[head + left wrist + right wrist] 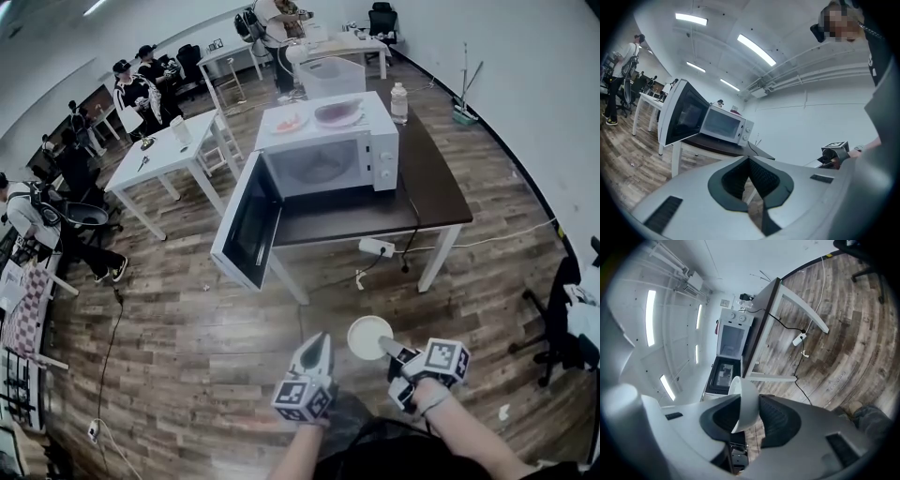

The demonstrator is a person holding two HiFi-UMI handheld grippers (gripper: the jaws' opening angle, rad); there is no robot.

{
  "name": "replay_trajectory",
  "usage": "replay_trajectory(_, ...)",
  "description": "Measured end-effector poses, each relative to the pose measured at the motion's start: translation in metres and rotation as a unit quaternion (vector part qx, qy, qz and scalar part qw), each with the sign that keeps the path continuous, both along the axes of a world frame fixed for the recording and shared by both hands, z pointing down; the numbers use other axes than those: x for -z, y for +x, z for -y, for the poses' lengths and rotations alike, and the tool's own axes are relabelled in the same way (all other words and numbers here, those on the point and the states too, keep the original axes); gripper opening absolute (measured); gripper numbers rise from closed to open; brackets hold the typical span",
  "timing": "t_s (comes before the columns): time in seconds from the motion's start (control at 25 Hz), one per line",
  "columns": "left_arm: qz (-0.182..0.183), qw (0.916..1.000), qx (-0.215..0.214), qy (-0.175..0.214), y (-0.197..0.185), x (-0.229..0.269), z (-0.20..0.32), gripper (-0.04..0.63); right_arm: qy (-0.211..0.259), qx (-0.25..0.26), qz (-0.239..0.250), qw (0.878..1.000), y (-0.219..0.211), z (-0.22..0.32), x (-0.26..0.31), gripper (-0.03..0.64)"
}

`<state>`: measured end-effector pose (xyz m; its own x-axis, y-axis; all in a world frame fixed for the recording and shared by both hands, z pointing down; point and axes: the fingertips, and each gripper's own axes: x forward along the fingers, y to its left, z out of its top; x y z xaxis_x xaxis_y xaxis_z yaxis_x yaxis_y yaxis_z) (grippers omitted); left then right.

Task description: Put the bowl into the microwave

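The white microwave (328, 155) stands on a dark table (431, 187), its door (246, 225) swung wide open to the left and its cavity showing. The microwave (724, 125) also shows far ahead in the left gripper view, and the microwave (731, 341) appears turned sideways in the right gripper view. My right gripper (389, 349) is shut on the rim of a white bowl (368, 337), held over the wooden floor well short of the table. That bowl (746, 401) sits edge-on between the dark pads. My left gripper (321, 339) hangs beside it, shut and empty, fingertips touching.
Two plates with food (337, 113) rest on top of the microwave, and a water bottle (399, 101) stands behind it. A power strip (376, 247) and cables lie under the table. White tables (164, 155) and several people are at the left and back. An office chair (562, 319) stands at the right.
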<state>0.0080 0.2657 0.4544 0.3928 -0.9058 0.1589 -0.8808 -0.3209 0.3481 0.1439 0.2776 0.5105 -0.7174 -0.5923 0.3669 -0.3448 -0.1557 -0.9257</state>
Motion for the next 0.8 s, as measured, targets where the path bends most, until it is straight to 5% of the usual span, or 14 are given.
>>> replay_trajectory(0.8, 0.006, 0.9995, -0.029, -0.012, 0.001, -0.004, 0.106, 0.001, -0.012, -0.006, -0.010, 1.000, -0.011, 0.098, -0.006, 0.117)
